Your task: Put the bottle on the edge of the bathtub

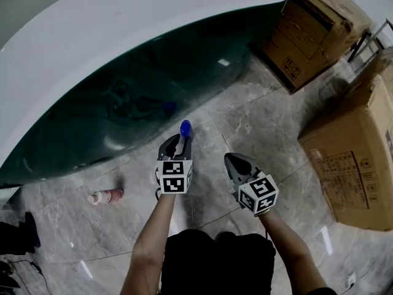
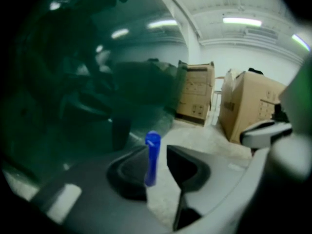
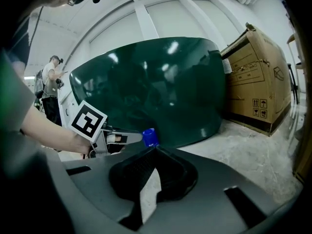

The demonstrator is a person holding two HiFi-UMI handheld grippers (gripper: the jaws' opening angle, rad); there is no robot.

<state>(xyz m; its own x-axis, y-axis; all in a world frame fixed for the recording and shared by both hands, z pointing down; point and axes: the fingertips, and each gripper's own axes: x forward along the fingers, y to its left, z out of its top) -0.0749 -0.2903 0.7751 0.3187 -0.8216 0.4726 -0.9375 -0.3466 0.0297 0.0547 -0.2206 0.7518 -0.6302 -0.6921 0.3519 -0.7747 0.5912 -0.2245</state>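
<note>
A slim blue bottle (image 2: 152, 156) stands upright between the jaws of my left gripper (image 2: 157, 152). It rests against the left pad, and a narrow gap shows between it and the right pad. From the head view its blue cap (image 1: 185, 128) pokes out at the tips of the left gripper (image 1: 178, 142), close to the bathtub's dark green wall (image 1: 123, 103). The tub's white rim (image 1: 123, 17) curves above. My right gripper (image 1: 236, 163) hangs beside it, shut and empty. Its jaws (image 3: 155, 151) point at the blue cap (image 3: 150, 137).
A pinkish bottle (image 1: 106, 196) lies on the grey marble floor to the left. Cardboard boxes stand at the upper right (image 1: 313, 23) and right (image 1: 356, 158). A person (image 3: 50, 79) stands by the tub's far end. Dark gear (image 1: 15, 238) sits at the left edge.
</note>
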